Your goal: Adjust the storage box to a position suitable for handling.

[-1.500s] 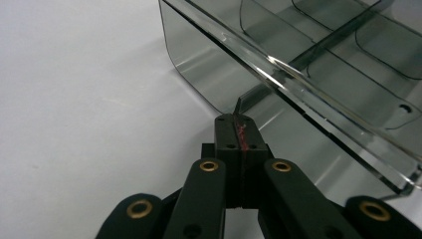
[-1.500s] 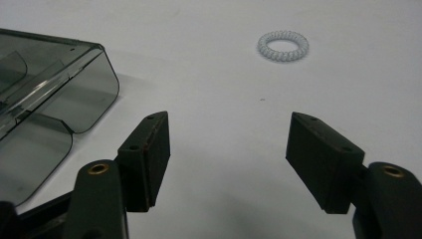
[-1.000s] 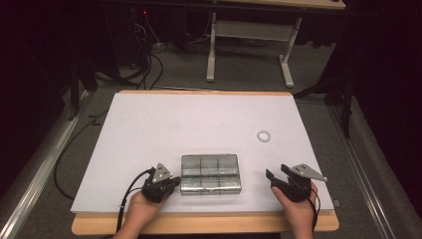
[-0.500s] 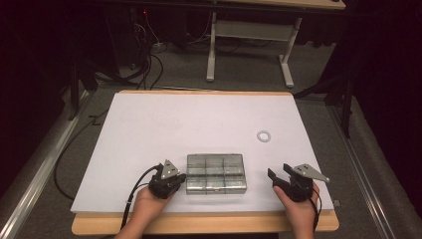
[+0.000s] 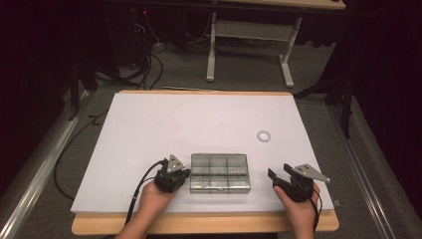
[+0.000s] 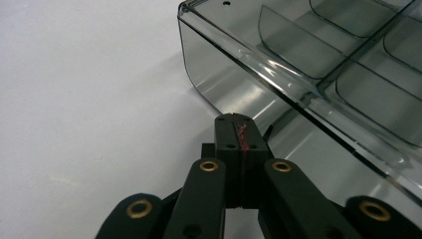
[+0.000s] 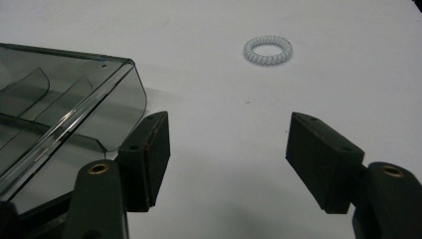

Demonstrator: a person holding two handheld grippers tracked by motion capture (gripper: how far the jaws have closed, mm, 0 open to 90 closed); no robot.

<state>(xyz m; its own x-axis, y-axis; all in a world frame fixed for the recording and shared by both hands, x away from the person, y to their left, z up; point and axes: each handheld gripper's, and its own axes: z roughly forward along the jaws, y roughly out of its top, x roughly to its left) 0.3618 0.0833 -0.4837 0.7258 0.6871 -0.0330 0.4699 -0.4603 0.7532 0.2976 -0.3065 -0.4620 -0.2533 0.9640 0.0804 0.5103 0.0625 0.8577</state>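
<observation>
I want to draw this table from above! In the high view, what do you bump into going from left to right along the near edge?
Left gripper → clear compartment box → right gripper. The white coil ring lies farther back, so I skip it.

I'm working in what looks like a lab or recording room: dark curtained surroundings, grey carpet, loose cables [image 5: 149,59] on the floor, a bare white-topped table [image 5: 199,119], another table's metal legs [image 5: 249,50] behind

No legible text, labels, nos. or signs anywhere.
</observation>
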